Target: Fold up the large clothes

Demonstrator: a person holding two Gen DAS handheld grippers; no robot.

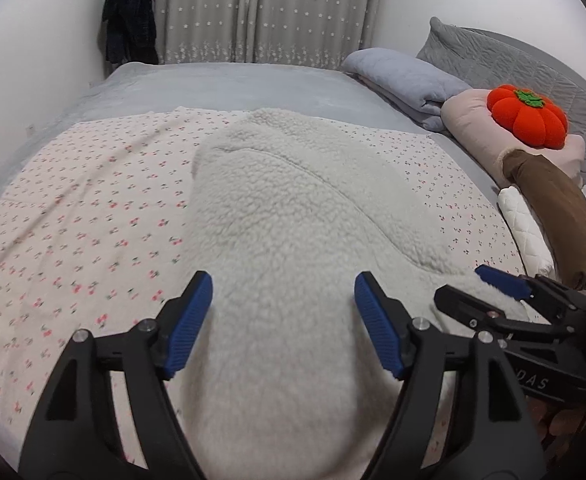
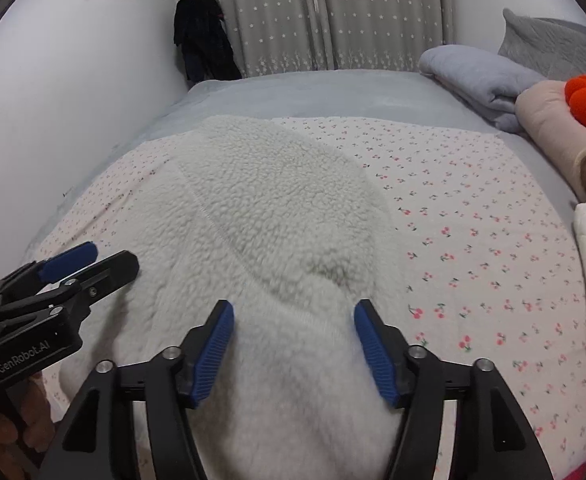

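A white fleece garment lies on a cherry-print sheet on the bed, folded into a long narrow shape running away from me. It also shows in the right wrist view. My left gripper is open, its blue pads either side of the garment's near end, just above it. My right gripper is open over the same near end. The right gripper shows at the right in the left wrist view. The left gripper shows at the left in the right wrist view.
A grey blanket covers the far bed. Folded grey bedding, a pink pillow, an orange pumpkin cushion, a brown cushion and a white quilted item line the right side. Dark clothes hang by the curtain.
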